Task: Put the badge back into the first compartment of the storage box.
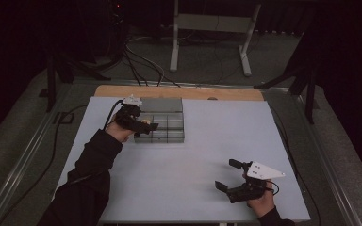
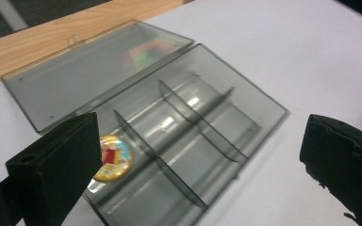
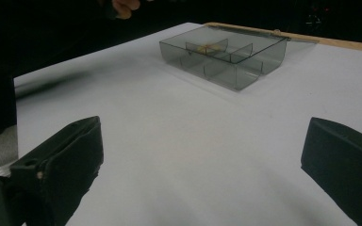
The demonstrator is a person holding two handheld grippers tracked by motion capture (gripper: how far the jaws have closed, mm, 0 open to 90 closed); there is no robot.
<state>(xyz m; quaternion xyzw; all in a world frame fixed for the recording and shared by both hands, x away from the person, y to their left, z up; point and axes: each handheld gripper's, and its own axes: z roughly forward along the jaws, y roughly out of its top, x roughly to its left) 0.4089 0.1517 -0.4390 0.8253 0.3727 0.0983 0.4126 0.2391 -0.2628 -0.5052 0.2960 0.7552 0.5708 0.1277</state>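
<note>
Left hand-held gripper (image 1: 152,125) hovers over the smoky clear plastic compartment box (image 2: 193,141), jaws wide apart, holding nothing. A round colourful badge (image 2: 113,157) lies in an end compartment, likely already placed; lid (image 2: 94,70) lies flat, open. Right hand-held gripper (image 1: 227,175) hangs over bare white desk (image 1: 193,160), well apart, spread wide, empty. Closing the lid probably remains.

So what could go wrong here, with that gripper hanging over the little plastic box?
The left gripper hangs open right over the box. If it dips, a jaw could catch a thin divider and drag the light box across the table. The round badge inside could then slide or jump out. The open lid lies flat behind it and might get knocked.
</note>
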